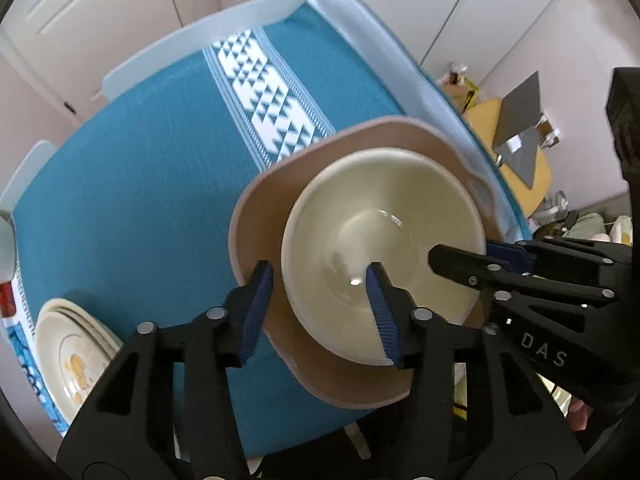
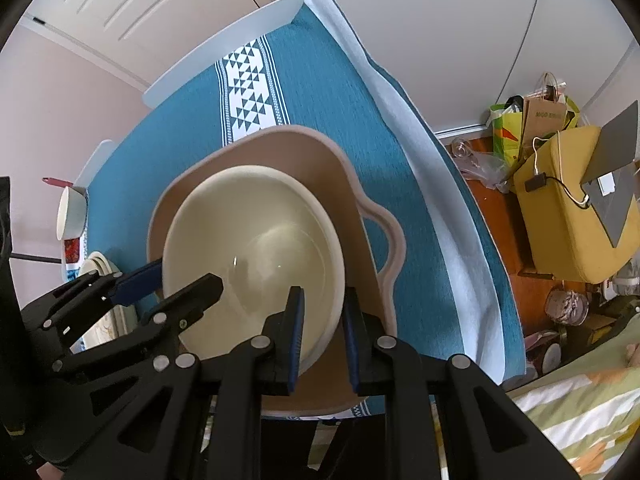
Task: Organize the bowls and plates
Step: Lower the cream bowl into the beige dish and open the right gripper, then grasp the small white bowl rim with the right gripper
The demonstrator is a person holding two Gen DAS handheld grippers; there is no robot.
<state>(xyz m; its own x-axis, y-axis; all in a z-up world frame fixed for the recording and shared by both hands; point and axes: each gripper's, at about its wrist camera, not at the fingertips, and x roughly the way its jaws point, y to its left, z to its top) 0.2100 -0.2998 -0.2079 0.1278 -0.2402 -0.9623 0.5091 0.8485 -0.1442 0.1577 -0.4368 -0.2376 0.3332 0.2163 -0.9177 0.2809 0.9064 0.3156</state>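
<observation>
A cream bowl lies inside a larger tan dish with a wavy rim and a loop handle, on the teal tablecloth. My left gripper is open and straddles the bowl's near-left rim. One blue pad stands outside the wall, just clear of it, and the other is inside. My right gripper is shut on the bowl's opposite rim, pinching the wall between its pads. A stack of cream plates with a yellow motif lies to the left.
The teal cloth carries a white patterned band and covers a white table. A white cup and a red item stand at the table's left edge. Right of the table are a yellow chair with a laptop, bags on the floor and a bedspread.
</observation>
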